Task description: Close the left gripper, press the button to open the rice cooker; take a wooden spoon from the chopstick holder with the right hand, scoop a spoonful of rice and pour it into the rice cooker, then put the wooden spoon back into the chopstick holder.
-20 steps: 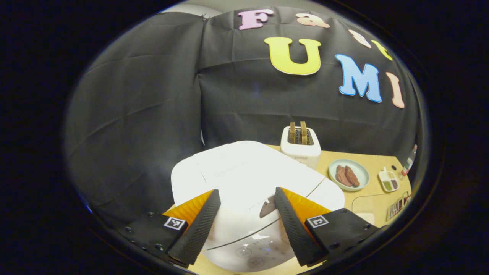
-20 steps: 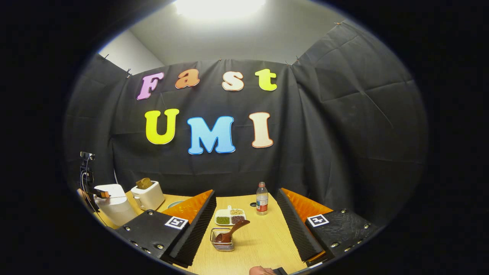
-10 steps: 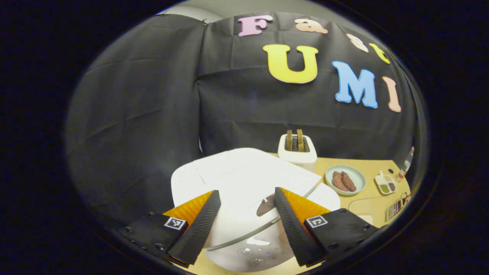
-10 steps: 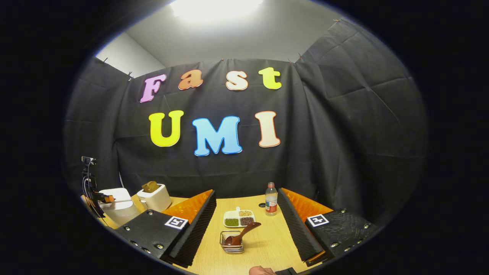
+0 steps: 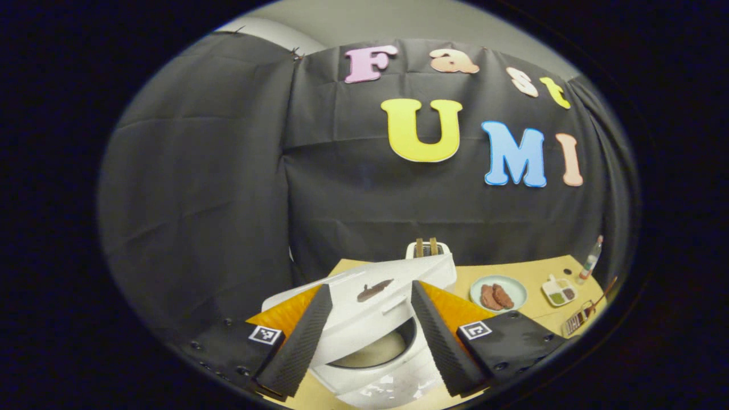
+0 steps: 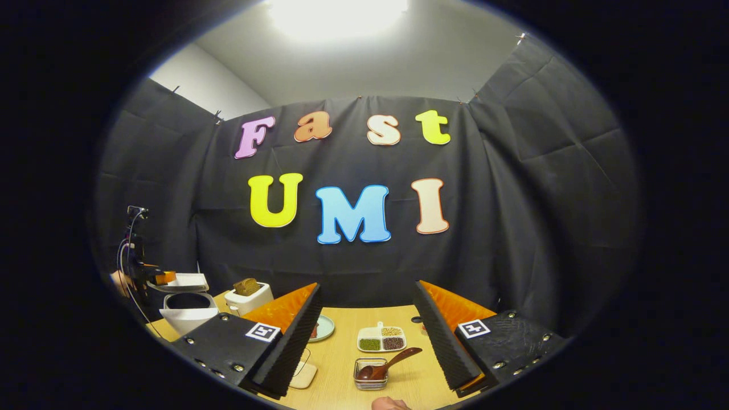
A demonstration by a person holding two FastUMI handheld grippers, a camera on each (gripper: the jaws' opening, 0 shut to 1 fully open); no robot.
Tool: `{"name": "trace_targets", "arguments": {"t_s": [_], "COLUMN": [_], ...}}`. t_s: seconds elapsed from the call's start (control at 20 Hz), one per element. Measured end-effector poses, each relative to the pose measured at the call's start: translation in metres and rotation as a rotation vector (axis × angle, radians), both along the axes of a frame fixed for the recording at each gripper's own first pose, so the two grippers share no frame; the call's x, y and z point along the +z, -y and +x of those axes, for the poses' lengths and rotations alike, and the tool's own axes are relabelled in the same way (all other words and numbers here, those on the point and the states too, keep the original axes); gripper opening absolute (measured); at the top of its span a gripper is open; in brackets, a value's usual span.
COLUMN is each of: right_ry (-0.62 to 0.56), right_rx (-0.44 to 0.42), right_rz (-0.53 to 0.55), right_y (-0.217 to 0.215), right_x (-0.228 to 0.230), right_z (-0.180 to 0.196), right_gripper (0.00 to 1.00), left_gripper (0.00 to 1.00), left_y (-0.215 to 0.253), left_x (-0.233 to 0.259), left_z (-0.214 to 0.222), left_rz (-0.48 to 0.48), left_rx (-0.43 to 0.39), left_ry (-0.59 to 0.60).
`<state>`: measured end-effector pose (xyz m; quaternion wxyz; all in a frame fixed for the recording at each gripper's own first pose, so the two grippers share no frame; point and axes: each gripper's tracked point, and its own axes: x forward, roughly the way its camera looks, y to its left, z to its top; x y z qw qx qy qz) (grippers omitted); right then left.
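- The worktop (image 6: 342, 364) was pale wood, set in a booth hung with black cloth under a bright ceiling light.
- The rice cooker (image 5: 376, 364) stood at the worktop's left end with its lid (image 5: 376, 296) raised and tilted up, the inner pot open beneath it.
- The left gripper (image 5: 364, 341) hovered just above the cooker, its fingers (image 5: 296, 341) spread apart and holding nothing.
- Behind the cooker stood a white toaster (image 5: 427, 249) with 2 slices in its slots.
- Right of it lay a pale plate (image 5: 499, 292) with 2 brown pieces, then a divided dish (image 6: 381, 339) of grains.
- The wooden spoon (image 6: 387, 364) leaned in the chopstick holder (image 6: 370, 376), near the front edge.
- The right gripper (image 6: 364, 341) was well above the worktop, its fingers (image 6: 438, 341) spread wide and empty, with holder and spoon seen between them.
- A small pale pad (image 6: 302, 376) lay left of the holder.
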<state>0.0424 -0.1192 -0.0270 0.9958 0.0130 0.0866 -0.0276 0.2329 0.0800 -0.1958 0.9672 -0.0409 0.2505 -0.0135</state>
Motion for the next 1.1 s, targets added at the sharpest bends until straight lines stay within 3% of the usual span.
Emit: {"name": "trace_targets", "arguments": {"t_s": [0.1,0.15,0.25,0.3,0.35,0.4,0.45,0.6,0.8,0.9,1.1], "right_ry": [0.001,0.003,-0.002,-0.006,-0.008,-0.010,-0.013,-0.021,-0.027,-0.028,-0.042], "right_rx": [0.001,-0.001,-0.003,-0.005,-0.008,-0.010,-0.009,-0.012,-0.015,-0.017,-0.012], "right_rz": [-0.019,-0.021,-0.014,-0.011,-0.006,-0.001,0.002,-0.010,-0.017,-0.010,0.003], "right_y": [-0.001,-0.001,-0.002,-0.002,-0.002,-0.002,-0.003,-0.003,-0.003,-0.004,-0.009], "right_x": [0.001,0.001,0.000,-0.002,-0.002,-0.002,-0.004,-0.006,-0.008,-0.009,-0.016], "right_z": [0.001,0.002,0.004,0.003,0.003,0.003,0.003,0.003,0.003,0.003,0.003], "right_gripper": [0.98,0.98,0.98,0.98,0.98,0.98,0.98,0.98,0.98,0.98,0.97], "left_gripper": [1.00,0.95,0.92,0.97,0.92,0.98,0.98,0.92,0.95,0.95,0.98], "left_y": [0.002,0.004,0.011,0.014,0.015,0.017,0.019,0.020,0.023,0.025,0.026], "left_x": [-0.018,-0.027,-0.042,-0.050,-0.057,-0.065,-0.071,-0.087,-0.093,-0.108,-0.104], "left_z": [-0.006,-0.009,-0.018,-0.023,-0.026,-0.030,-0.032,-0.038,-0.039,-0.047,-0.039], "left_rz": [-0.097,-0.110,-0.081,-0.065,-0.060,-0.063,-0.071,-0.086,-0.030,-0.010,0.005], "left_rx": [0.026,0.028,0.008,0.000,-0.002,-0.001,0.002,0.003,-0.014,-0.017,-0.008], "left_ry": [-0.050,-0.062,-0.078,-0.090,-0.099,-0.114,-0.128,-0.159,-0.158,-0.217,-0.156]}}
